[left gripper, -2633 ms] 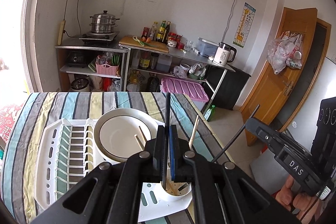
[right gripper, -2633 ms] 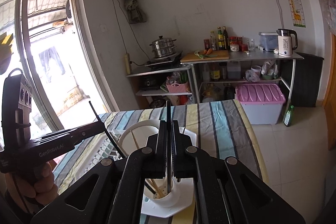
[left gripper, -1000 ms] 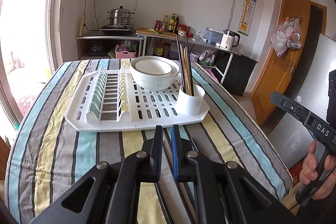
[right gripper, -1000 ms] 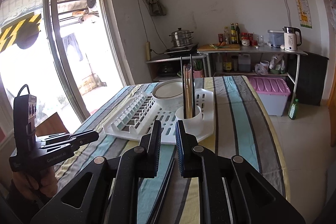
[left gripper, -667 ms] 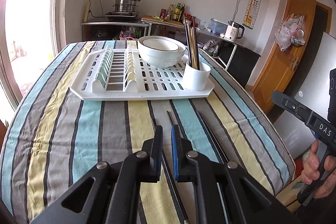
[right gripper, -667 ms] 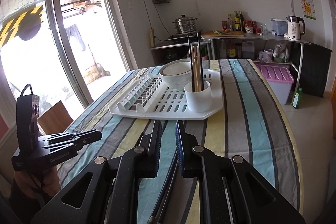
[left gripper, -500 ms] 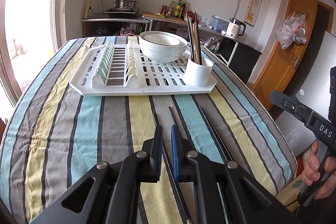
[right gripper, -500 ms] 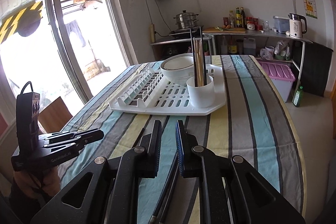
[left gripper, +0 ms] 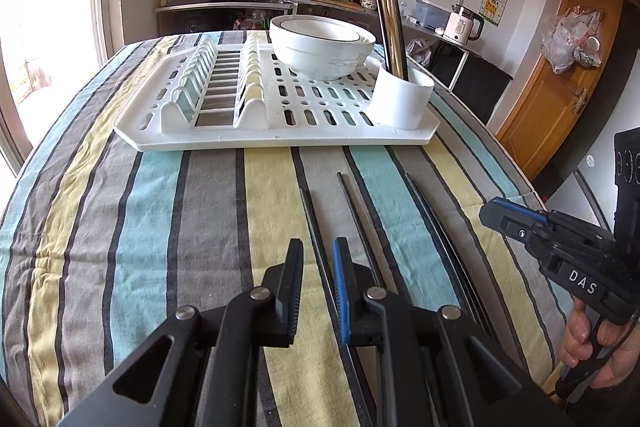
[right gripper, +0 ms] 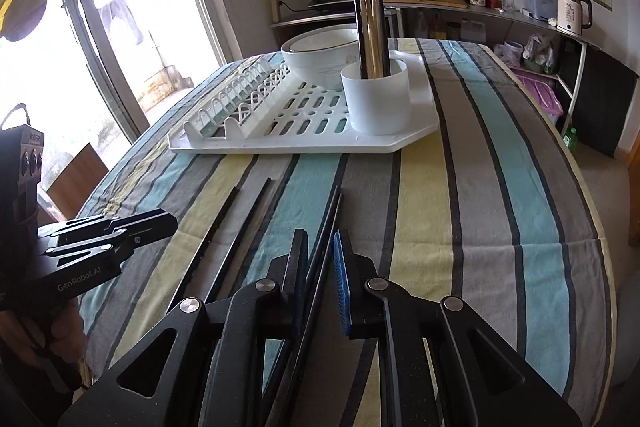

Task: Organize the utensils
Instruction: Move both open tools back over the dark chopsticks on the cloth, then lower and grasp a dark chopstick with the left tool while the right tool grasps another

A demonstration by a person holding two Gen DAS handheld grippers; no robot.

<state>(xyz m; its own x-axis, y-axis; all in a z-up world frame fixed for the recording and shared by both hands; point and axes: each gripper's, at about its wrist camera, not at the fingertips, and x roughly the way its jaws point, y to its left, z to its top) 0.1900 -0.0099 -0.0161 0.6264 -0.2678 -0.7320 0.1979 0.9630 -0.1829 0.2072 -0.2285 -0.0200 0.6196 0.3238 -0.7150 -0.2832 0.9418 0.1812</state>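
Observation:
Several black chopsticks lie loose on the striped tablecloth. My left gripper [left gripper: 318,251] hangs low over one black chopstick [left gripper: 314,219], which runs between its jaws; the jaws are opening and the pads stand clear of it. My right gripper [right gripper: 320,247] straddles a pair of black chopsticks [right gripper: 330,215] with a gap on both sides, open. Further back, a white cup [left gripper: 400,99] [right gripper: 378,99] holds upright black and wooden chopsticks on the corner of the white drying rack [left gripper: 280,139] [right gripper: 304,147]. Each gripper shows in the other's view: the right gripper [left gripper: 516,215] and the left gripper [right gripper: 152,223].
Two stacked white bowls [left gripper: 324,47] [right gripper: 316,59] sit on the rack behind the cup. Another single chopstick [left gripper: 356,211] and a pair of chopsticks [left gripper: 436,227] lie right of my left gripper. The table edge [right gripper: 592,211] drops off on the right. Kitchen shelves line the far wall.
Both grippers let chopsticks go into the cup, pulled back and sank to the loose chopsticks on the cloth. The left jaws have widened a little.

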